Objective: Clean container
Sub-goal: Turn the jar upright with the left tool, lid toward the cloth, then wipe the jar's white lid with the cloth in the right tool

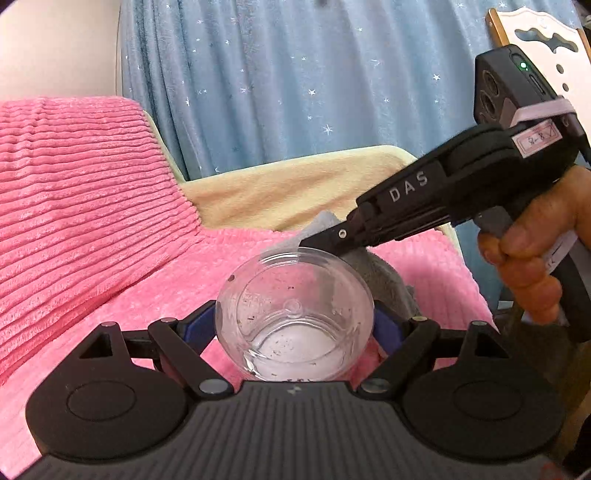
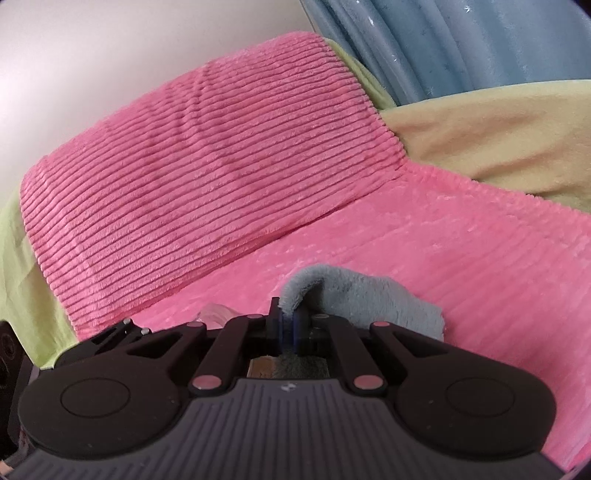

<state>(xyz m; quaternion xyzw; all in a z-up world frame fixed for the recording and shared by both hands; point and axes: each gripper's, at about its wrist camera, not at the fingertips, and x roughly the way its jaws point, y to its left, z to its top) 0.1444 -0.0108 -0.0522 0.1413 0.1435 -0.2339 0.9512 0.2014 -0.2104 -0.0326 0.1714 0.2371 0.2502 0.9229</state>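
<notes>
A clear round container (image 1: 295,314) with dark specks inside is clamped between the blue pads of my left gripper (image 1: 295,325), its mouth facing away from the camera. My right gripper (image 1: 317,242) comes in from the right, held by a hand (image 1: 535,258), its tip at the container's far rim. It is shut on a grey cloth (image 1: 380,269) that hangs behind the container. In the right wrist view the cloth (image 2: 362,299) bunches over the closed fingers of the right gripper (image 2: 290,325), and a bit of the container's rim (image 2: 214,314) shows at lower left.
A pink ribbed blanket (image 1: 92,206) covers a cushion and seat beneath. Yellow fabric (image 1: 280,192) lies behind, with a blue starred curtain (image 1: 295,74) beyond. A white carved chair back (image 1: 543,33) stands at the upper right.
</notes>
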